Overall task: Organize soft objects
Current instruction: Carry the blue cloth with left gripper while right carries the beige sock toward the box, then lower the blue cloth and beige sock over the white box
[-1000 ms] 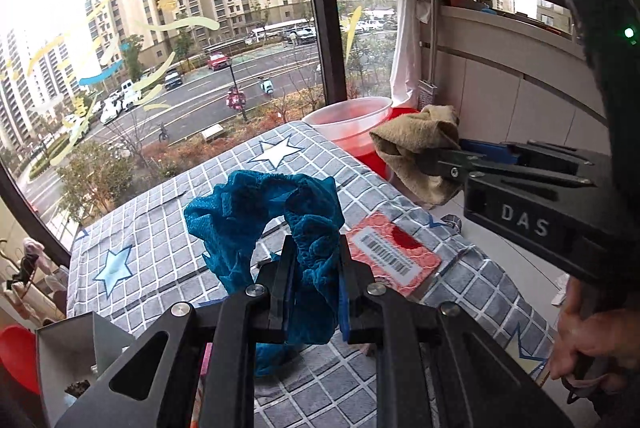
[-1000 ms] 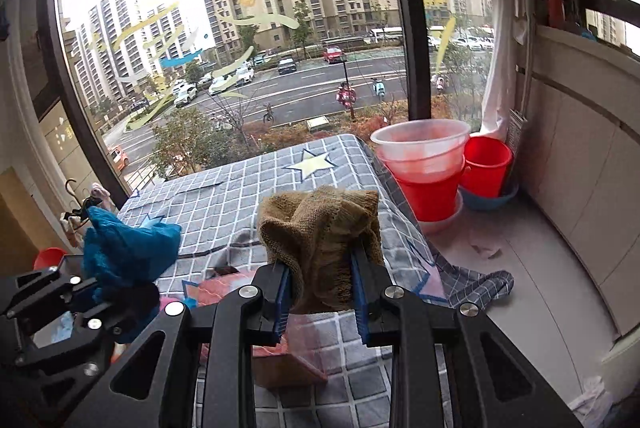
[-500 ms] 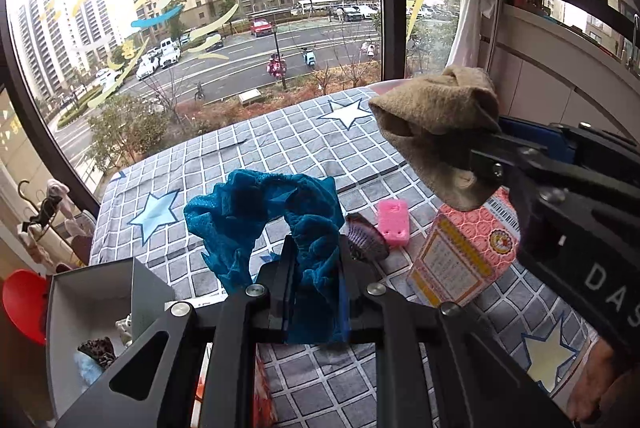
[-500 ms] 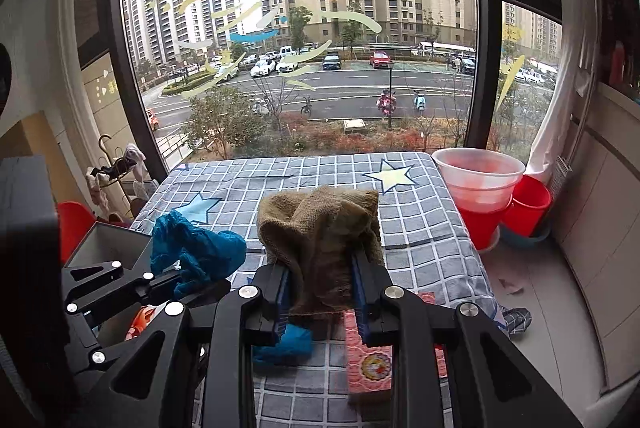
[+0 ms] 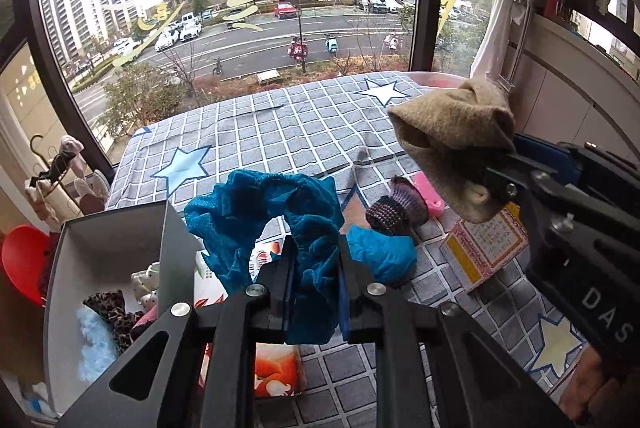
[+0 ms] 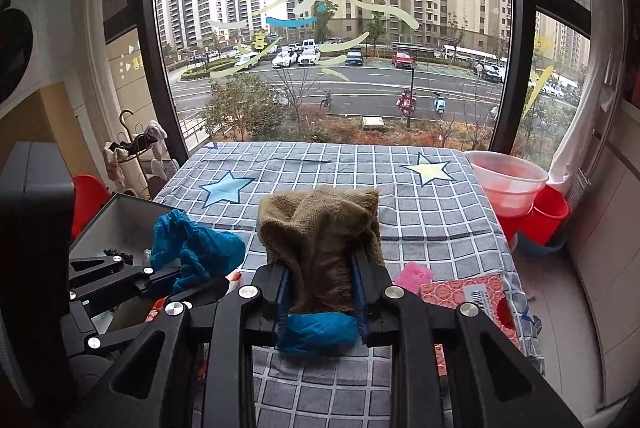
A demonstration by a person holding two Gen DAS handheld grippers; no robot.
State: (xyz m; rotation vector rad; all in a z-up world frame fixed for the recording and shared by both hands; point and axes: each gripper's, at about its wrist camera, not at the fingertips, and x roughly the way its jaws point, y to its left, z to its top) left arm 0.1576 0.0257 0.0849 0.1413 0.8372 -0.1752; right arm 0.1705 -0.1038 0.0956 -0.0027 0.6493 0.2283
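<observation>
Blue scrunchie (image 5: pixel 276 224) is clamped in the left gripper (image 5: pixel 314 292), held up off the counter (image 5: pixel 288 132), just right of the open grey box (image 5: pixel 120 240). Brown knit cloth (image 6: pixel 320 232), maybe a sock or hat, is pinched in the right gripper (image 6: pixel 320 292), also lifted, over the counter's near middle. In the left wrist view the same brown cloth (image 5: pixel 452 144) hangs off to the right, well apart from the box.

Box sits at the counter's left edge and already holds soft stuff: a leopard-print scrunchie (image 5: pixel 110 312), a fluffy light-blue piece (image 5: pixel 94 344), a small white plush-looking item (image 5: pixel 146 280). So part of the sorting looks done.

Still out on the counter: another blue soft bundle (image 5: pixel 380 252) right below and between the grippers, and a dark purple striped scrunchie (image 5: pixel 394 206) next to a pink plastic piece (image 5: pixel 428 194). Pink printed packet (image 5: pixel 486 242) and an orange-and-white packet (image 5: pixel 276 368) lie there too; these look like non-soft items, likely stay.

Judgement: mid-task. Both held pieces probably go into the box next, left one is nearest. After that at least the blue bundle and striped scrunchie remain. Box has room as far as visible; its near corner is hidden behind the left gripper body.

Red and pale basins (image 6: pixel 516 196) stand on the floor to the right, not involved.
</observation>
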